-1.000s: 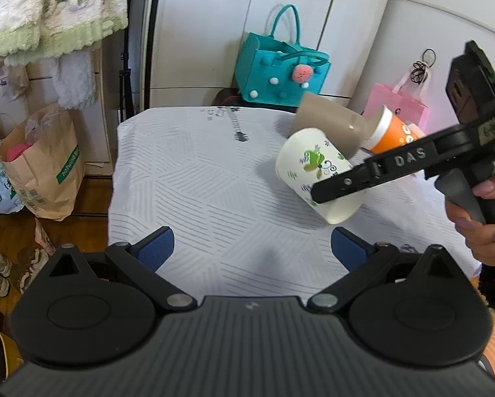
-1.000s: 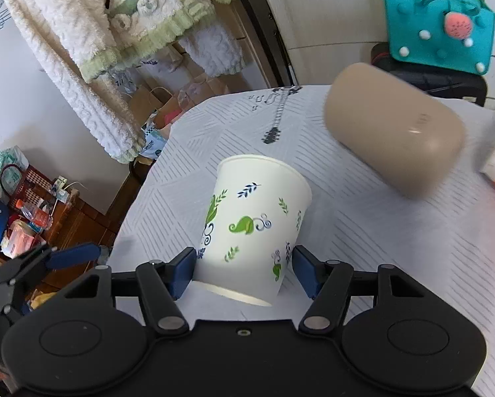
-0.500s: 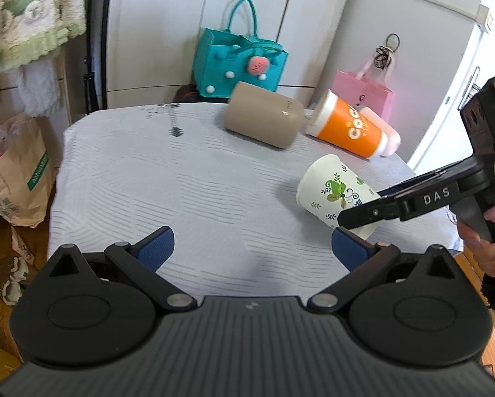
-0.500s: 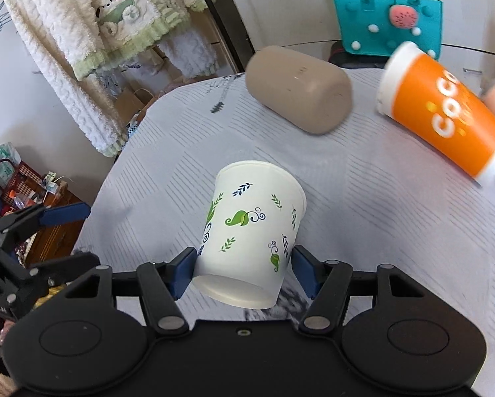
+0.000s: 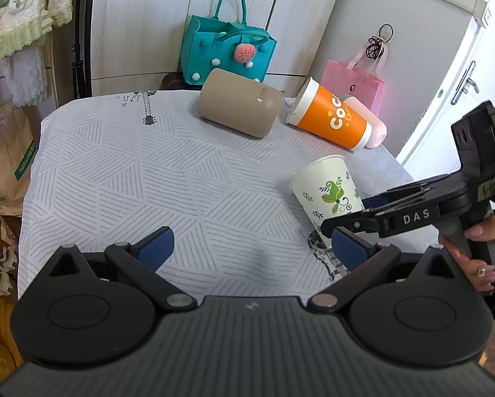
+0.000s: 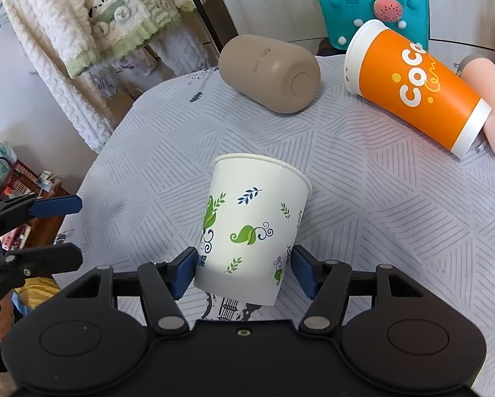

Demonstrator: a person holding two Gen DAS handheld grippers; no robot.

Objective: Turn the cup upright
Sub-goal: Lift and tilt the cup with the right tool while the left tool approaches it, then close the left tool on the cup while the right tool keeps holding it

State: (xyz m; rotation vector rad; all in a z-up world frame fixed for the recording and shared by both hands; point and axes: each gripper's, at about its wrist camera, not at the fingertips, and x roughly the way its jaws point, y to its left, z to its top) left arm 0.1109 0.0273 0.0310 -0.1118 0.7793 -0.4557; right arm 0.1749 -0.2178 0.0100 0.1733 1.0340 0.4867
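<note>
white paper cup (image 6: 252, 228), green leaf print, rim up, in right tool (image 6: 244, 269).

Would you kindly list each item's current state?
Leaf-print paper cup: mouth up, slightly tilted, held near its base.
Right tongs: shut on cup.
Left tongs: open, holding nothing.
Beige tumbler: on its side.
Orange cup: on its side.

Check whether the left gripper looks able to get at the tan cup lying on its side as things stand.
Probably yes. The left gripper is open and holds nothing, and bare tablecloth lies between it and the tan cup. The right gripper, shut on the leaf-print paper cup, sits off to the side, not across that path.
</note>
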